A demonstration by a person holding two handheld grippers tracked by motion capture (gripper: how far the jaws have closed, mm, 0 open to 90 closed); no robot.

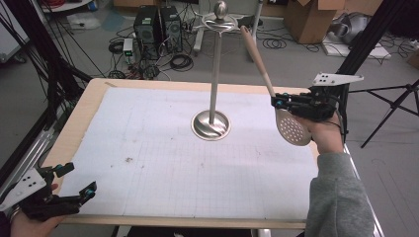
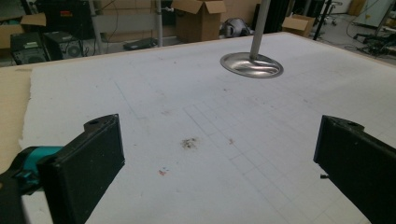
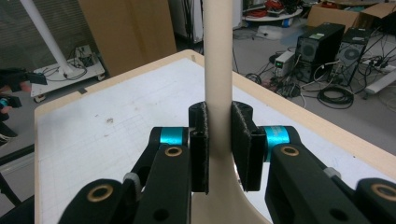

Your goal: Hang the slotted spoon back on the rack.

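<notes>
A slotted spoon (image 1: 292,127) with a pale wooden handle (image 1: 255,53) is held in the air at the table's right side, bowl down and handle tilted up toward the stand's top. My right gripper (image 1: 277,100) is shut on its handle just above the bowl; in the right gripper view the handle (image 3: 218,70) rises between the pads (image 3: 200,140). A metal stand (image 1: 215,69) with a round base (image 1: 211,125) and a ball top rises at the table's middle; its base (image 2: 251,64) shows far ahead of the left gripper. My left gripper (image 1: 76,180) is open at the near left corner.
A white gridded sheet (image 1: 188,153) covers the wooden table (image 1: 86,106). Beyond the far edge the floor holds computer towers (image 1: 157,25), cables and cardboard boxes (image 1: 311,17). A black frame post (image 1: 363,42) stands to the right, close behind my right hand.
</notes>
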